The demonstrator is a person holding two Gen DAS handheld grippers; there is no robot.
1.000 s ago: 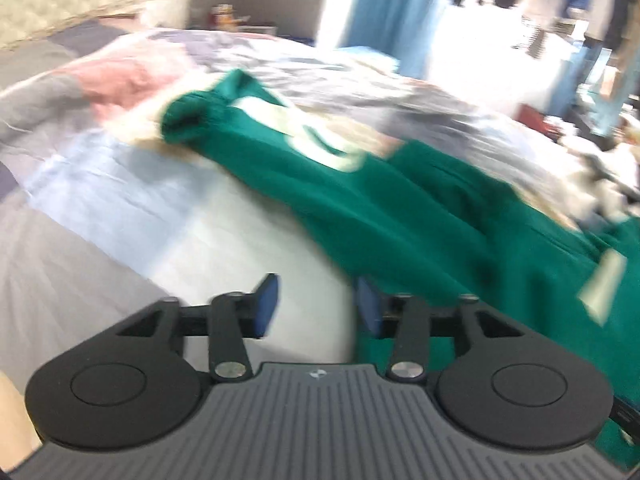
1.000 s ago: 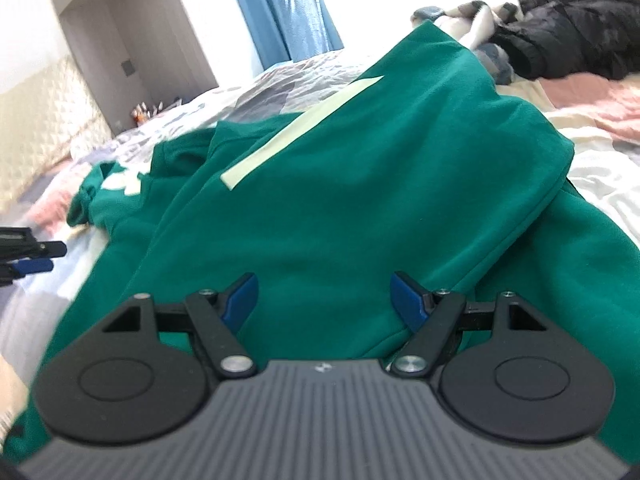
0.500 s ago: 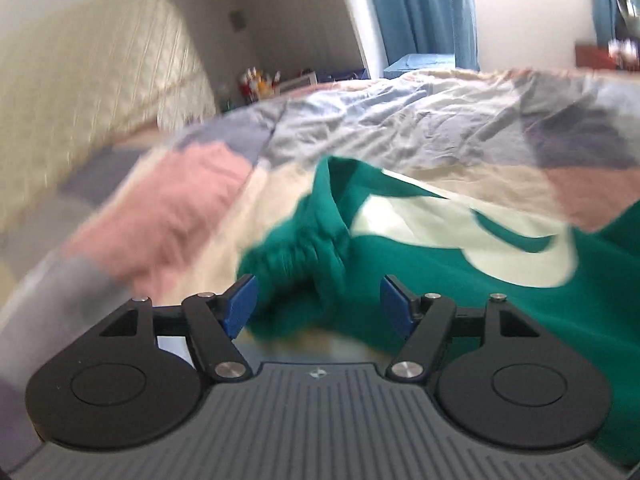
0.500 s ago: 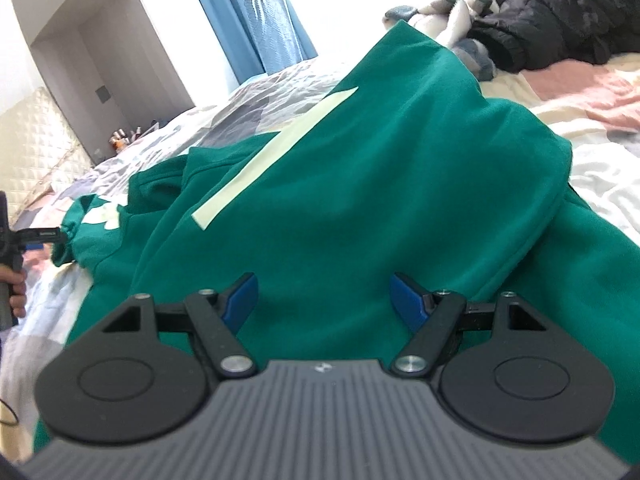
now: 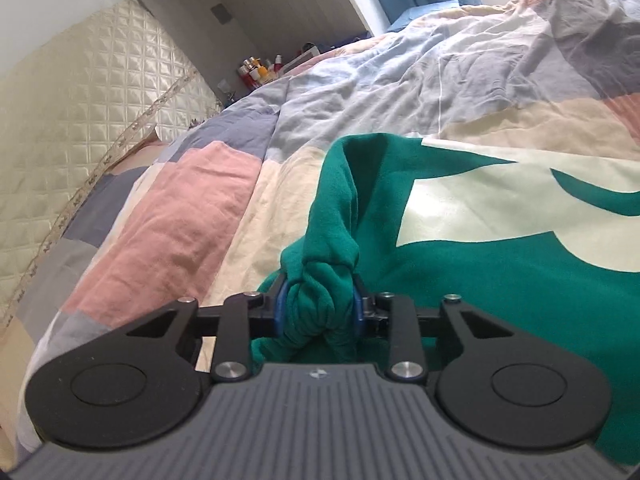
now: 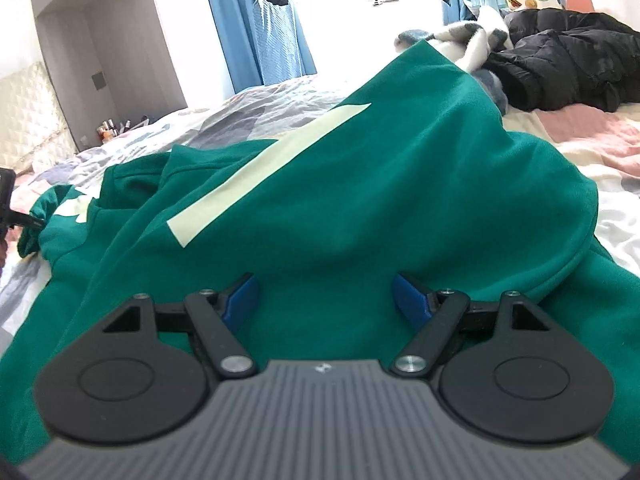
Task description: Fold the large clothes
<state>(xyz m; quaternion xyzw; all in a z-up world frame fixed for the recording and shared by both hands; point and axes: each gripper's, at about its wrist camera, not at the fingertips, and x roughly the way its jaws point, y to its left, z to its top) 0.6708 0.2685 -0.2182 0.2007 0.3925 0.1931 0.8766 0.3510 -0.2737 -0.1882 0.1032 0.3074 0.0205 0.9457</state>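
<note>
A large green sweatshirt (image 5: 500, 288) with pale cream print lies spread on the bed; in the right wrist view the sweatshirt (image 6: 360, 200) fills the middle. Its bunched sleeve cuff (image 5: 320, 280) sits between the blue pads of my left gripper (image 5: 319, 308), whose jaws are closing and press on the cuff from both sides. The right wrist view shows that left gripper (image 6: 24, 220) at the far left edge, at the cuff (image 6: 30, 240). My right gripper (image 6: 324, 296) hovers open just over the sweatshirt's body, with only flat cloth under the gap.
A patchwork quilt (image 5: 180, 216) in pink, grey, cream and blue covers the bed. A quilted headboard (image 5: 68, 128) stands at the left. A black jacket (image 6: 560, 64) and a plush toy (image 6: 468, 44) lie at the far right. Small bottles (image 5: 260, 70) stand beyond the bed.
My left gripper swung left to the sleeve end, rolled level, and its jaws went from wide around the cuff to pressed on it. The right gripper edged slightly forward over the sweatshirt.
</note>
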